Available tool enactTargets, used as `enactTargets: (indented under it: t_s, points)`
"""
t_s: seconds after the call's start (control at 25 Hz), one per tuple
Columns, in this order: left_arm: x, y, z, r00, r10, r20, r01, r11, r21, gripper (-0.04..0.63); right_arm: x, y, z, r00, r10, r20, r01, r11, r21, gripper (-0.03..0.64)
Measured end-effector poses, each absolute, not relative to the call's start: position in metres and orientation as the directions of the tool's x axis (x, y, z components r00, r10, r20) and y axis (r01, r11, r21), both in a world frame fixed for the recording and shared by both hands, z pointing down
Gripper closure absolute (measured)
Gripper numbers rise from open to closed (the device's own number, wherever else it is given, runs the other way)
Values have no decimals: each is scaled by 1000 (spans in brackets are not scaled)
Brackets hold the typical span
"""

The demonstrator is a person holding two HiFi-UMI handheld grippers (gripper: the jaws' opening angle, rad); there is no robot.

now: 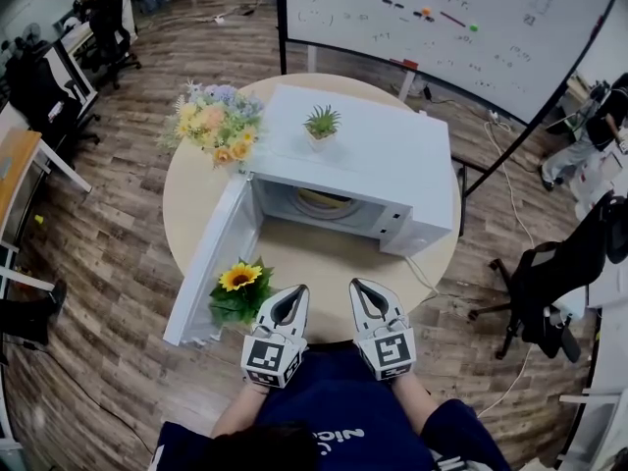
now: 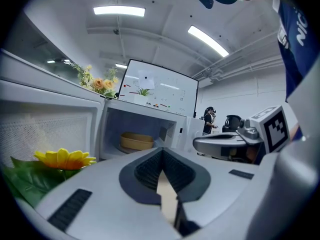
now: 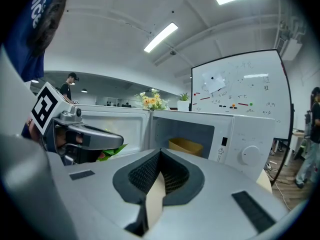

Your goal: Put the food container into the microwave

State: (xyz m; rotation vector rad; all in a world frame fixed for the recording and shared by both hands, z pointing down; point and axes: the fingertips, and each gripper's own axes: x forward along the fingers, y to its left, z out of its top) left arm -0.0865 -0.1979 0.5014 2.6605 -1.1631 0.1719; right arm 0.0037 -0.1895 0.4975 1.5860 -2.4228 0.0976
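1. The left claw (image 1: 291, 293) has its 2 jaws pressed together at the tips and holds nothing. It is over the near edge of the round tabletop (image 1: 329, 263) and points toward the microwave (image 1: 378, 155).
2. The right claw (image 1: 364, 287) is just beside it and aims the same way. Its 2 jaws are also closed tip to tip, with nothing between them.
3. A sunflower (image 1: 239, 279) with green leaves is just left of the left claw.
4. The microwave door (image 1: 209, 255) is swung wide to the left, beyond the sunflower.
5. The food container (image 1: 324, 201), a shallow tan dish, sits inside the microwave cavity. It is well apart from both claws.
6. A small potted plant (image 1: 321, 123) stands on top of the microwave.
7. A bouquet (image 1: 216, 123) of yellow, orange and pale flowers stands on the tabletop at the microwave's far left.
8. A whiteboard (image 1: 442, 18) stands behind the tabletop.
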Motion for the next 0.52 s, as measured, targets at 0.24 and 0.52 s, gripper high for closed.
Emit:
enactTargets:
  t_s: [0.24,0.52]
  points:
    - [-90,-199,503,668,-716,203,-744,-648,163,594,5,-192,497,-375,-894,246,-912,404,76,609]
    - [-91,-199,503,660,-724,201,-751,-644,146,593,4,-193,497,-377,-894,242,-910,407,84,609]
